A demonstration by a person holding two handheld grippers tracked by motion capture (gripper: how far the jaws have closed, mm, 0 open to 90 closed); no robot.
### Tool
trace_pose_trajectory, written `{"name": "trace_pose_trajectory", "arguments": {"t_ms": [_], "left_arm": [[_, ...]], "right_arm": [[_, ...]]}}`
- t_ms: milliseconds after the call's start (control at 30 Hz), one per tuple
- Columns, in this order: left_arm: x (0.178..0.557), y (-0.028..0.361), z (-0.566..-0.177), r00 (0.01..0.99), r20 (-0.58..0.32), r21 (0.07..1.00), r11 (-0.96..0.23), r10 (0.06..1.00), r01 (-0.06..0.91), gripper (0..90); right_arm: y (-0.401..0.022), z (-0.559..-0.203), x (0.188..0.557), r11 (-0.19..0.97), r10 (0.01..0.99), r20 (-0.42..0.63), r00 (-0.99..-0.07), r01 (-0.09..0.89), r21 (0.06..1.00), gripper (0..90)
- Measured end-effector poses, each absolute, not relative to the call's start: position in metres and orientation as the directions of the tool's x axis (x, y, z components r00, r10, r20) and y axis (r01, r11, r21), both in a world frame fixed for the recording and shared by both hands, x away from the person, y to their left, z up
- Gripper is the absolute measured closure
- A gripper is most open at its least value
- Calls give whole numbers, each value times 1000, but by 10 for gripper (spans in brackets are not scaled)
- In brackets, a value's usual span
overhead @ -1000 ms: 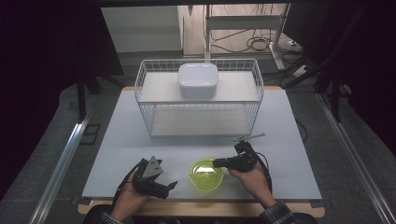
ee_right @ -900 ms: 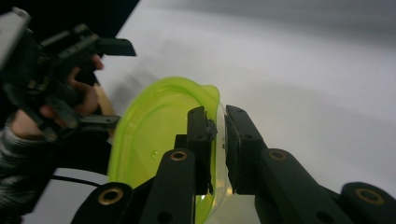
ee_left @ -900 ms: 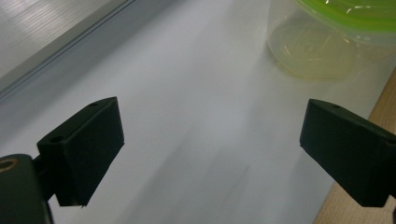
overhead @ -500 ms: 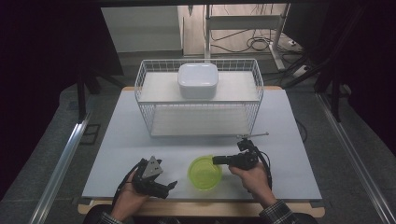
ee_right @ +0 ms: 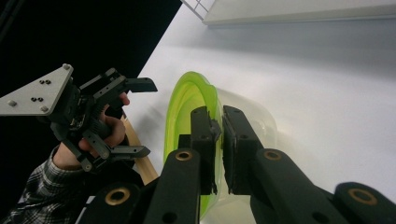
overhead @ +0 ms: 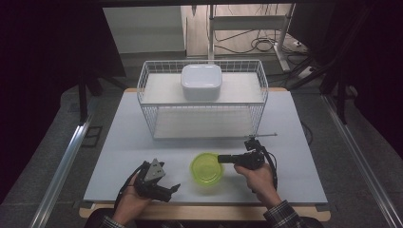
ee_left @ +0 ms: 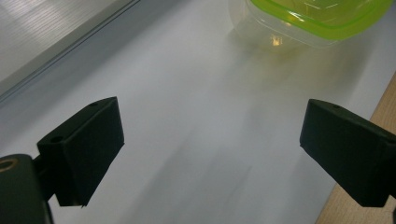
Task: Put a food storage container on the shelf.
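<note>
The green bowl (overhead: 207,167) sits on the tabletop (overhead: 294,142) at the near edge, between the two hands and well apart from the wire basket (overhead: 203,102) at the back, which holds a white lidded box (overhead: 201,81). The right tool (overhead: 221,158) is clamped on the bowl's right rim, approx. level, pointing left. In the right gripper view the jaws stand nearly together w/ the green rim (ee_right: 187,100) pinched between the pads, one pad inside the bowl, one outside on the clear wall. The left tool (overhead: 174,188) is held in hand at the bowl's left, jaws wide apart, nothing between them. In the left gripper view the bowl (ee_left: 303,23) lies ahead, untouched.

Step in hand, as judged: a rim pinch is being secured for a lift or shift of the bowl.

To do it well:
- Pads should be seated deep over the rim, not just on the lip; a thin plastic wall is likely to flex & slip.
- Wrist is best kept level on the lift, since a one-sided grip lets the bowl tip away from the hold.
- A slow, straight rise is advised; no twist until the base is clear of the tabletop.
- The left tool can be kept open and near as a steadying aid if the bowl sags.
- Basket wires are to be cleared w/ margin if the bowl is carried back.
</note>
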State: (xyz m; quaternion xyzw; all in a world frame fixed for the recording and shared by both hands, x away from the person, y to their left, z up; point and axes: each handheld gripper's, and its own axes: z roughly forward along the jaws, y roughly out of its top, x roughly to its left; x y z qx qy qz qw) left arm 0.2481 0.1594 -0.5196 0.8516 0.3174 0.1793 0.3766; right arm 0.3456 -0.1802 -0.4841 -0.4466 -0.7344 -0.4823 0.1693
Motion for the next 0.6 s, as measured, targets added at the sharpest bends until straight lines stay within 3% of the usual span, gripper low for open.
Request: {"name": "trace_pose_trajectory", "arguments": {"t_ms": [400,533,600], "left_arm": [[248,159,-520,736,66,753,-518,674,406,62],[248,159,-520,735,66,754,-517,674,406,62],[248,159,-520,735,66,754,-516,675,407,62]], "right_arm": [[-180,-489,357,117,495,694,-522,832,542,833],[-179,-493,361,120,519,678,-520,830,544,790],[-179,-497,362,115,533,678,-506,837,534,716]]}}
